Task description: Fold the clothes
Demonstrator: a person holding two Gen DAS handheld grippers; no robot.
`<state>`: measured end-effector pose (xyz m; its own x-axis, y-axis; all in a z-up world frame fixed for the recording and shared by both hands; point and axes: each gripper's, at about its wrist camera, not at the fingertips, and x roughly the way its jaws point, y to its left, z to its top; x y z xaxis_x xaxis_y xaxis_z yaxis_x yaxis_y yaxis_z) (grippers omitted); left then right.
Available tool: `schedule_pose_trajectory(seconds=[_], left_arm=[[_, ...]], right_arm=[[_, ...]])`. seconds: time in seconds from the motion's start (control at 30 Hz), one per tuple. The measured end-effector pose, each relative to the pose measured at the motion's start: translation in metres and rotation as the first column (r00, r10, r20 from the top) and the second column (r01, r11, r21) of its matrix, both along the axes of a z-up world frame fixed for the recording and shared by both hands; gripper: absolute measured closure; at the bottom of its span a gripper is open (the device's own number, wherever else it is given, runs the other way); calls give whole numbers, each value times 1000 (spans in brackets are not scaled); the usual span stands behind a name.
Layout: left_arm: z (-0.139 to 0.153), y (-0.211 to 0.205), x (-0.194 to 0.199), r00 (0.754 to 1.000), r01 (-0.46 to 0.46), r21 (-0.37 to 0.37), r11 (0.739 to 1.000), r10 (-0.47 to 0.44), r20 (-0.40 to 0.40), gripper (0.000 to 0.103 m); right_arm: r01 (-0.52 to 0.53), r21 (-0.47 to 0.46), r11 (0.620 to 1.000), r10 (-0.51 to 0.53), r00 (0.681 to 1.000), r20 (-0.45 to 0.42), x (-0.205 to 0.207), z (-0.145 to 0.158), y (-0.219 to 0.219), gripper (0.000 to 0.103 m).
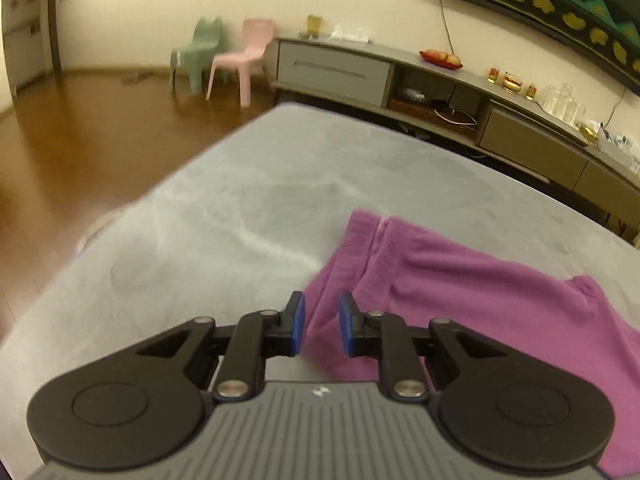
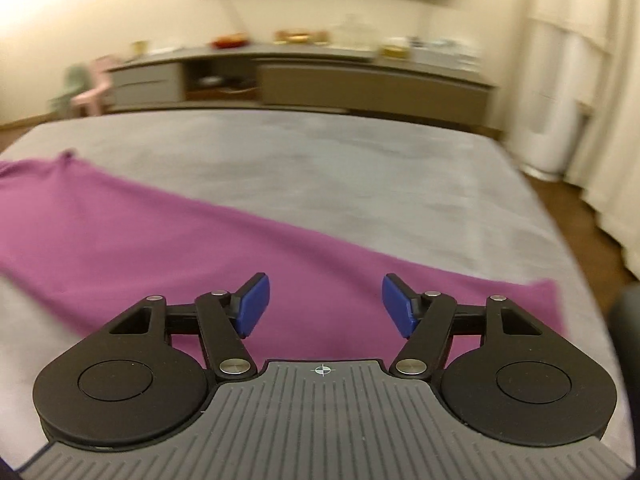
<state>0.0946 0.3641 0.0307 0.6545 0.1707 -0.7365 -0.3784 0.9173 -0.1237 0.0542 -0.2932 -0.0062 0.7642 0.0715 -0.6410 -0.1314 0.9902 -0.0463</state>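
Observation:
A purple garment (image 1: 460,280) lies on a grey bed cover (image 1: 248,192). In the left wrist view its ribbed hem end points away from me, right of centre. My left gripper (image 1: 322,322) hovers over the garment's left edge with its blue pads a narrow gap apart and nothing between them. In the right wrist view the garment (image 2: 180,240) stretches as a long band from the far left to the right, ending in a corner (image 2: 548,292). My right gripper (image 2: 325,306) is wide open above the band's near edge and holds nothing.
The bed's left edge drops to a wooden floor (image 1: 80,140). A low grey sideboard (image 1: 460,100) with glasses and a fruit dish stands beyond the bed. A pink chair (image 1: 244,60) and a green chair (image 1: 196,56) stand by the wall. White curtains (image 2: 592,80) hang at the right.

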Motion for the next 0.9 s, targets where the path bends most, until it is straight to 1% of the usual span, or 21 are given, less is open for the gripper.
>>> schedule_pose_trajectory(seconds=[0.07, 0.1, 0.13, 0.2, 0.27, 0.3, 0.33, 0.4, 0.47, 0.5, 0.53, 0.57, 0.63, 0.67, 0.7, 0.73, 0.77, 0.8, 0.83, 0.87, 0.9], left_arm=[[-8, -6, 8, 997, 78, -42, 996, -80, -23, 84], [-13, -10, 14, 993, 106, -45, 993, -108, -40, 82], [-17, -14, 21, 992, 108, -12, 994, -109, -63, 82], [-22, -22, 27, 993, 82, 69, 994, -75, -92, 83], [-20, -25, 19, 996, 43, 99, 994, -35, -79, 83], [-20, -22, 18, 997, 27, 102, 994, -20, -74, 78], [-20, -19, 17, 997, 19, 102, 995, -12, -75, 67], [-23, -16, 19, 995, 34, 90, 995, -25, -94, 59], [-24, -20, 20, 993, 68, 94, 993, -58, -108, 59], [-24, -24, 21, 991, 79, 117, 990, -66, -113, 63], [-24, -28, 23, 991, 86, 149, 985, -69, -118, 84], [-21, -30, 24, 992, 88, 174, 981, -71, -100, 92], [-7, -34, 23, 995, 96, 183, 978, -95, -16, 94], [1, -31, 21, 995, 88, 163, 983, -96, 41, 94], [11, -22, 16, 990, 67, 107, 992, -80, 115, 94], [21, -13, 12, 980, 50, 50, 997, -59, 188, 94], [21, -2, 12, 979, 31, 2, 1000, -31, 202, 94], [7, 11, 21, 990, 4, -30, 1000, 0, 139, 94], [-9, 20, 29, 998, -23, -42, 999, 26, 64, 94], [-22, 24, 35, 999, -33, -26, 999, 33, 7, 94], [-26, 23, 36, 1000, -24, -7, 1000, 24, -9, 93]], right_arm=[[-53, -24, 998, 53, 998, -23, 0, -5, 14, 37], [-80, -36, 996, 79, 996, -34, 0, -7, 21, 37], [-97, -52, 994, 95, 994, -46, 1, -11, 24, 37], [-98, -74, 992, 93, 993, -73, 3, -16, 26, 37], [-59, -102, 993, 47, 992, -116, 4, -19, 23, 38], [-34, -125, 992, 17, 991, -130, 4, -20, 20, 36], [-9, -149, 989, -12, 990, -137, 5, -22, 18, 34], [34, -162, 986, -57, 989, -137, 8, -21, 11, 35], [47, -167, 985, -70, 988, -139, 9, -22, 9, 35], [42, -169, 985, -66, 988, -142, 10, -22, 9, 36], [35, -173, 984, -60, 988, -143, 11, -23, 10, 36], [27, -180, 983, -53, 988, -143, 12, -23, 12, 36], [26, -177, 984, -52, 988, -144, 12, -25, 11, 35], [30, -168, 985, -55, 988, -147, 13, -25, 9, 34], [38, -151, 988, -61, 986, -153, 15, -25, 6, 33], [47, -136, 990, -69, 985, -159, 16, -25, 4, 32], [57, -122, 991, -77, 983, -164, 16, -26, 2, 31], [66, -109, 992, -84, 982, -169, 17, -26, -1, 28], [76, -95, 993, -92, 980, -174, 17, -27, -3, 28], [86, -87, 993, -100, 979, -180, 18, -27, -5, 27], [93, -84, 992, -107, 977, -184, 19, -28, -6, 26]])
